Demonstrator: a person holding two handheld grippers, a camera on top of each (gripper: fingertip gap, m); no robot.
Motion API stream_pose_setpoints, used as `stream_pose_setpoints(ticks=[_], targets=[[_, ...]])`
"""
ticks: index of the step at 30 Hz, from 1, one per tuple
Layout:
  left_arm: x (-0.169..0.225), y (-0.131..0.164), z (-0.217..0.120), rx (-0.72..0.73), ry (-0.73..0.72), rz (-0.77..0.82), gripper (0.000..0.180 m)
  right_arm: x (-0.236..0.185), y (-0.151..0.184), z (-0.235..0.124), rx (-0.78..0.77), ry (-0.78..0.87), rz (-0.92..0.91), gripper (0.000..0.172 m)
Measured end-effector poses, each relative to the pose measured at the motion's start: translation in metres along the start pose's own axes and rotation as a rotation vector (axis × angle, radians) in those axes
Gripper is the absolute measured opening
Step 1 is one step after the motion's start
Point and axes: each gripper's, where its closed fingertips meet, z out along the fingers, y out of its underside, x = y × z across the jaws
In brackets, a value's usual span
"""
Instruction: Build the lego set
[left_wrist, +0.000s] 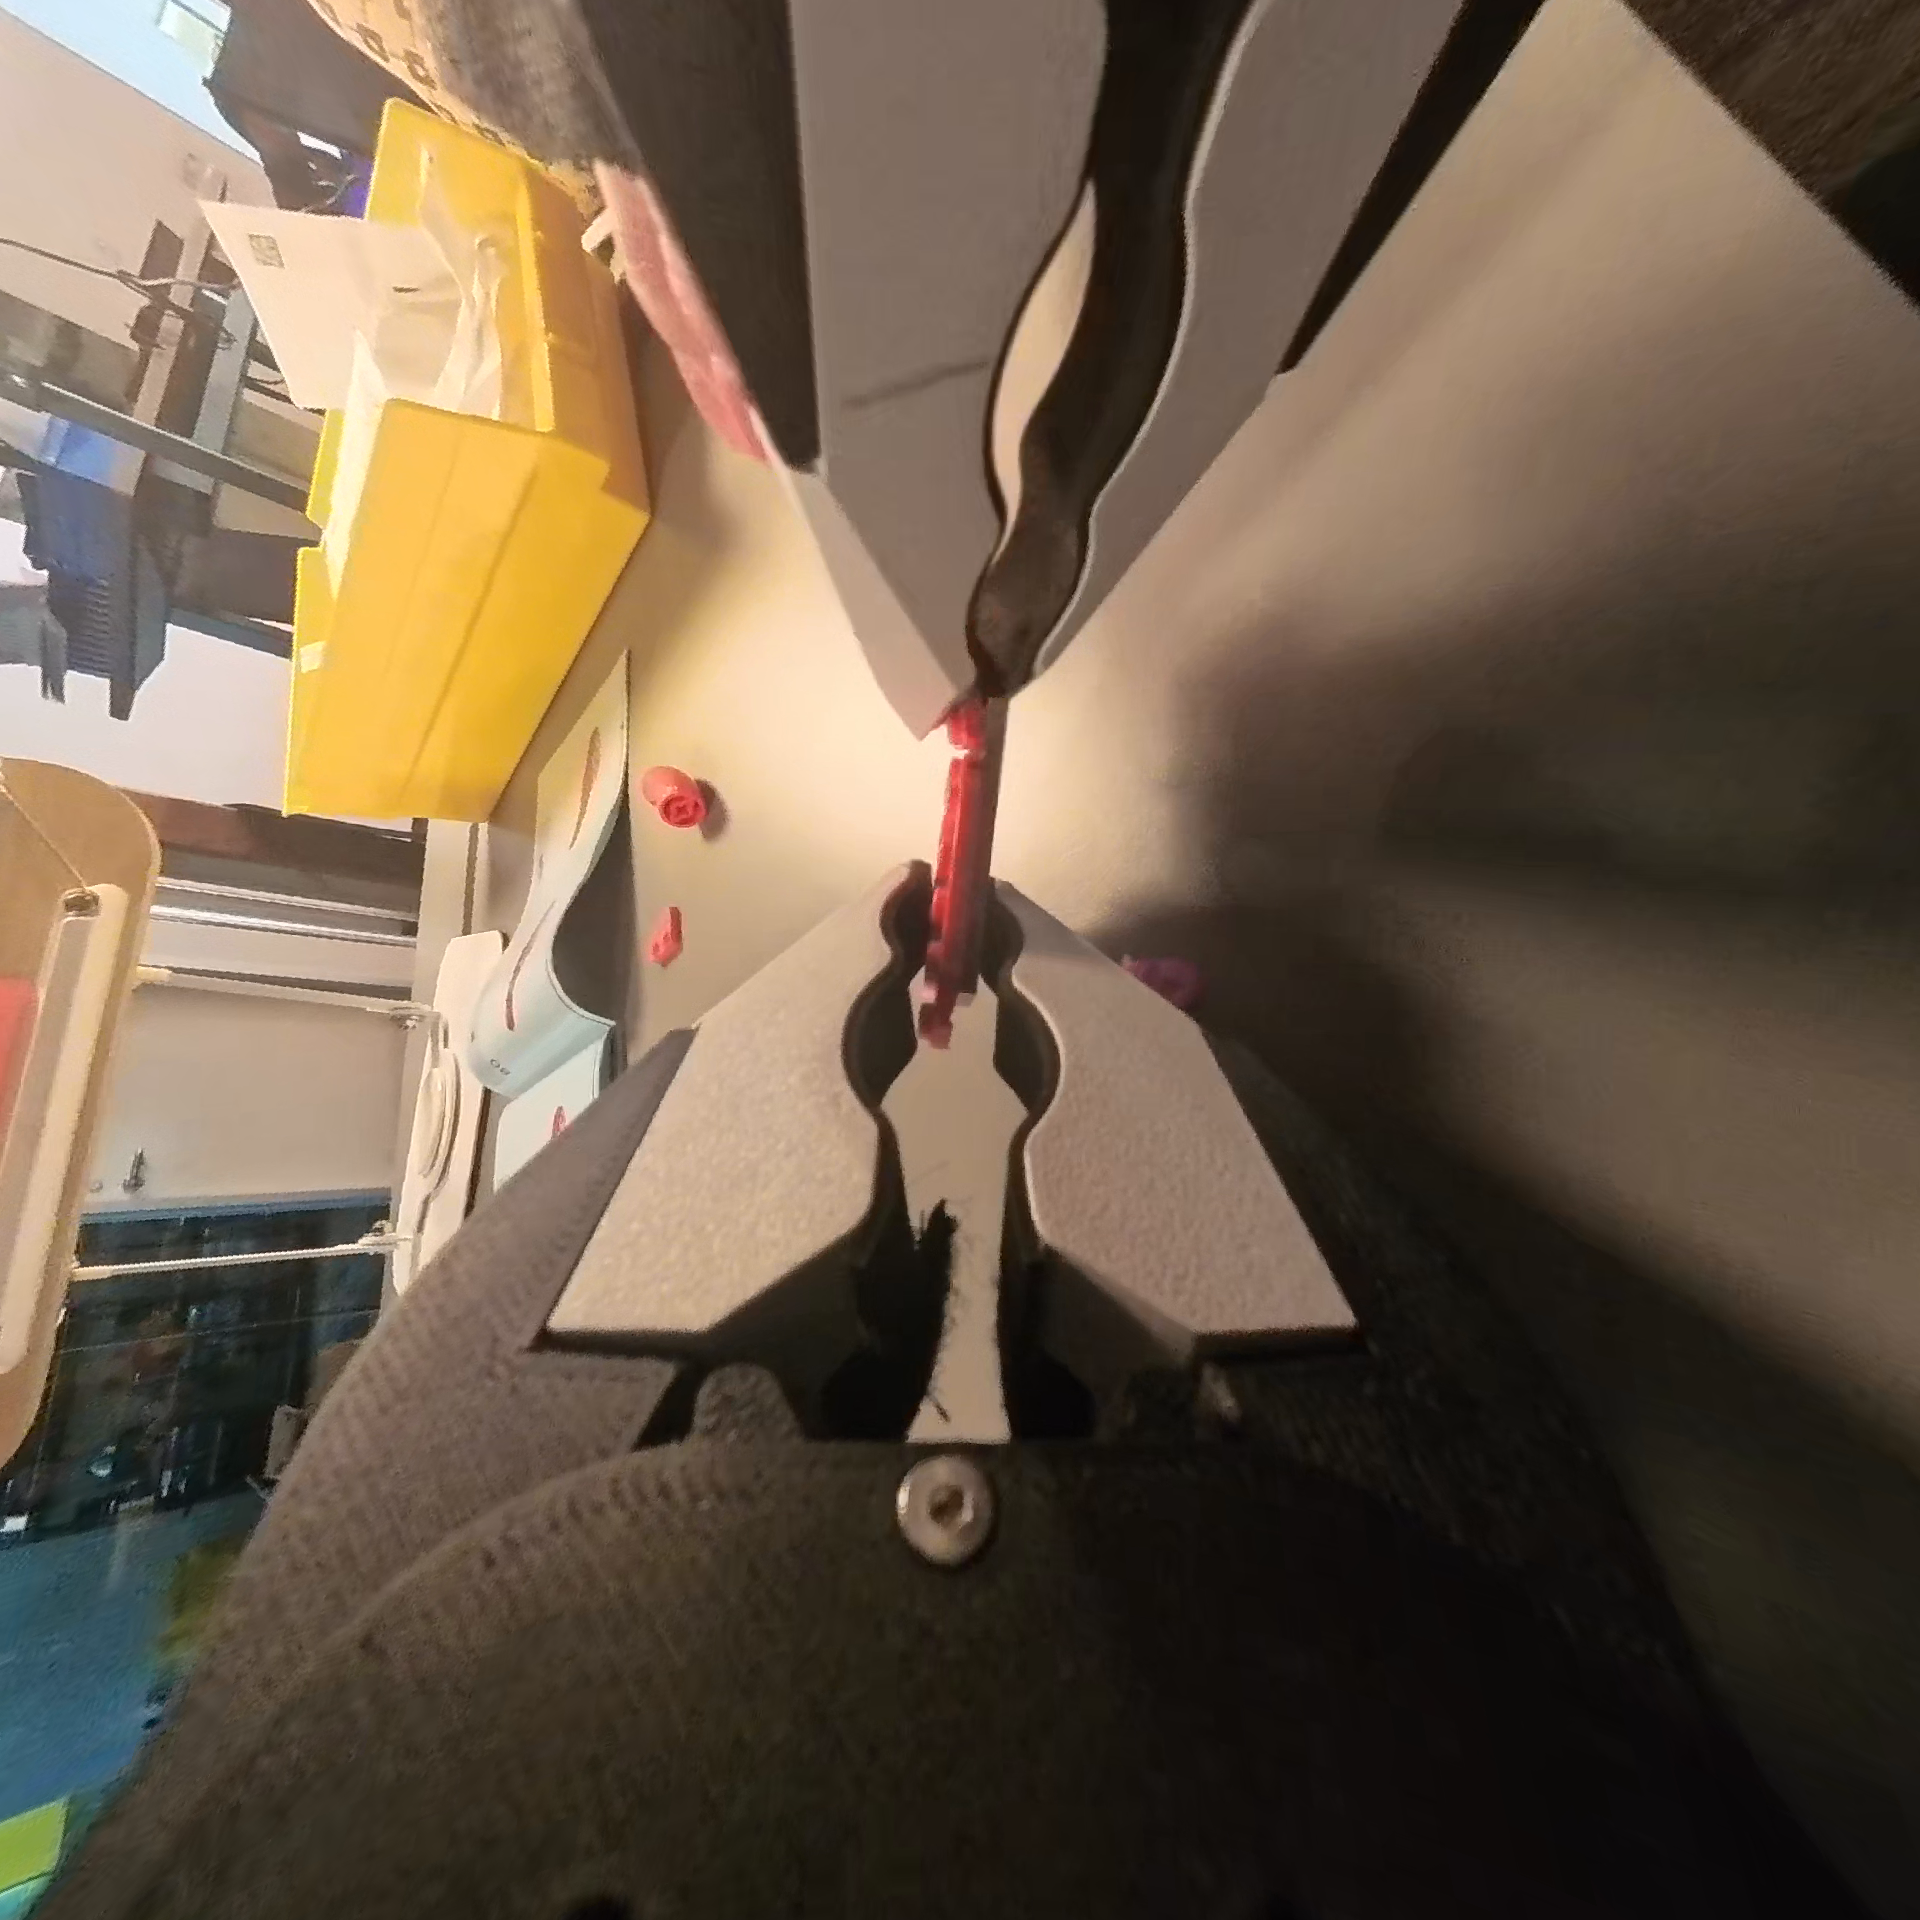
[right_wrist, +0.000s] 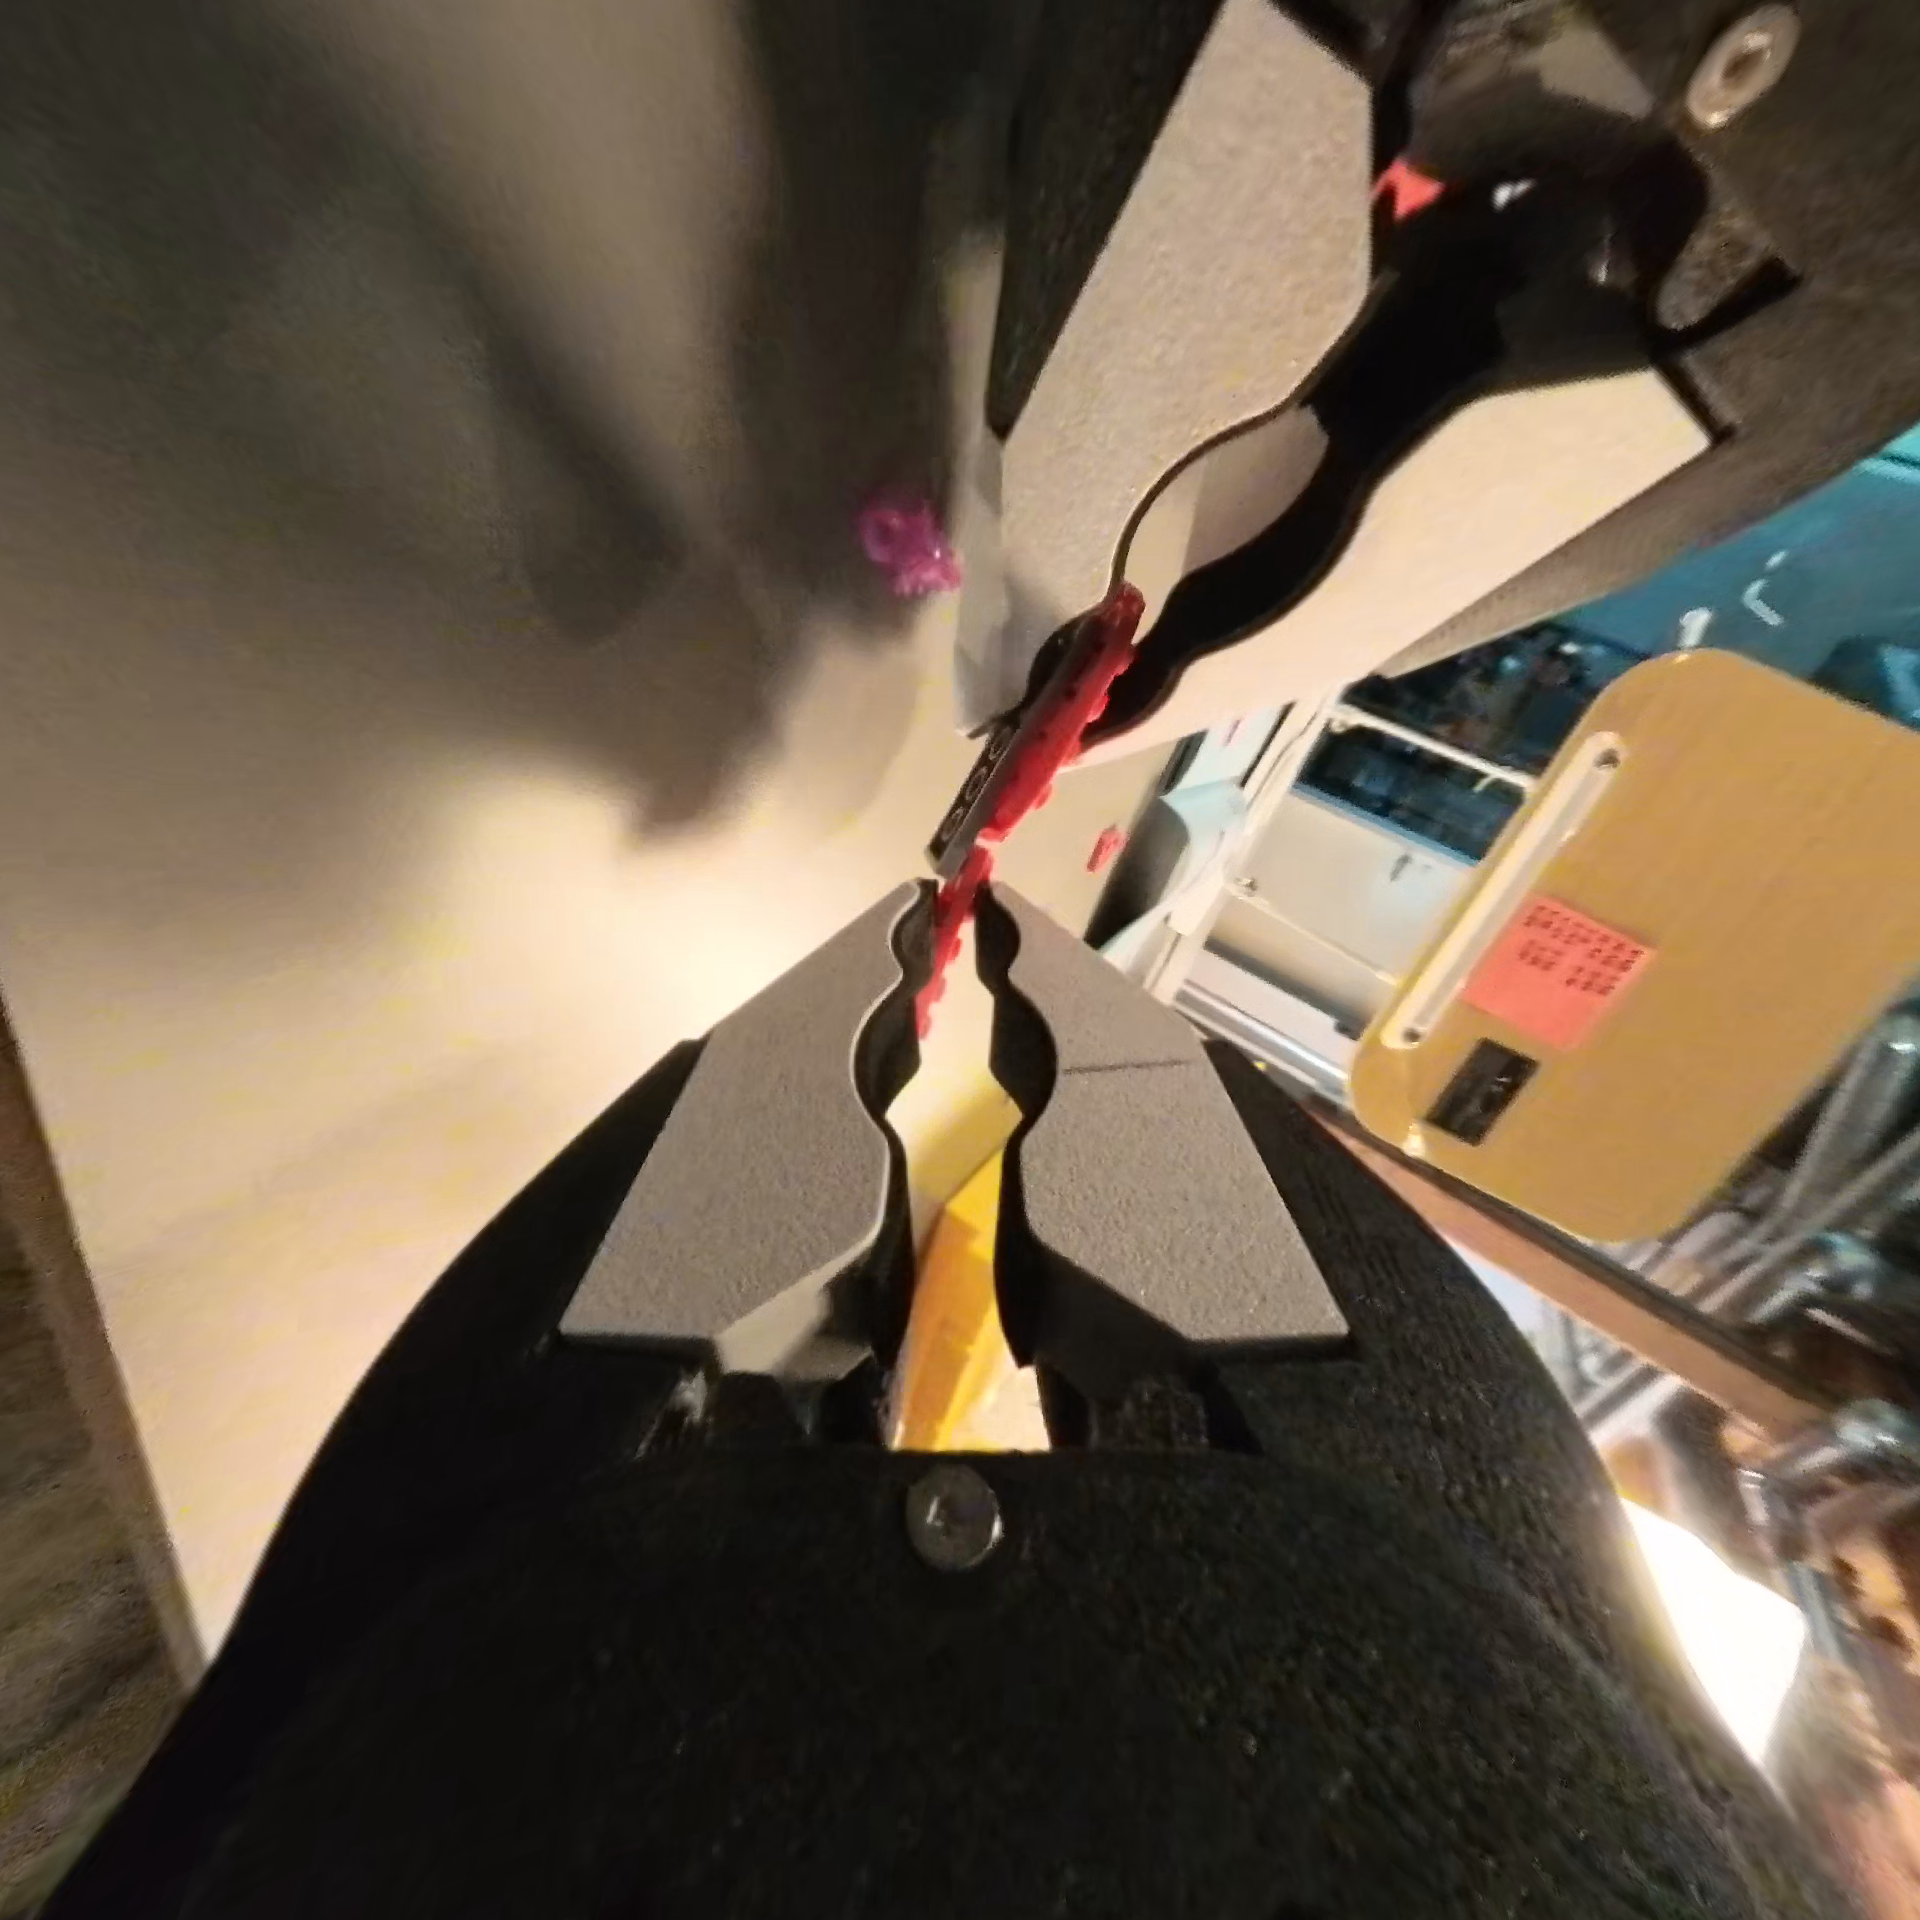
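A thin red studded plate with a thin grey plate stuck along one side is held in the air between both grippers. My left gripper is shut on one end of the plate pair. It also shows in the right wrist view, at the upper right. My right gripper is shut on the other end of the red plate. It also shows in the left wrist view, coming in from the top. The pale table lies behind them.
On the table lie a small red round piece, a small red bit and a purple piece, also in the right wrist view. A yellow box and a printed booklet are to the left. A tan board with an orange sticker stands off the table. The grippers are tip to tip, or close to it.
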Motion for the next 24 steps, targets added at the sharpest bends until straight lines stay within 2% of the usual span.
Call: stream_pose_setpoints(ticks=[5, 9, 14, 21, 22, 24], targets=[[-0.005, -0.004, -0.002, 0.023, -0.024, -0.016, 0.007, 0.006, 0.001, -0.003, -0.012, 0.041, -0.017, 0.002], [-0.009, -0.002, -0.003, 0.021, -0.037, -0.038, 0.007, 0.011, 0.002, -0.003, -0.036, 0.048, 0.083, 0.002], [-0.01, -0.001, -0.003, 0.01, -0.042, -0.033, 0.007, 0.012, 0.002, -0.002, -0.04, 0.068, 0.109, 0.002], [-0.005, -0.003, -0.002, 0.014, -0.023, -0.005, 0.006, 0.007, 0.001, -0.006, 0.009, -0.001, 0.175, 0.003], [-0.005, -0.003, -0.002, 0.011, -0.026, 0.002, 0.006, 0.005, 0.0, -0.006, 0.015, -0.019, 0.174, 0.004], [-0.007, -0.001, -0.002, 0.003, -0.033, 0.008, 0.006, -0.005, -0.002, -0.006, 0.023, -0.084, 0.184, 0.027]])
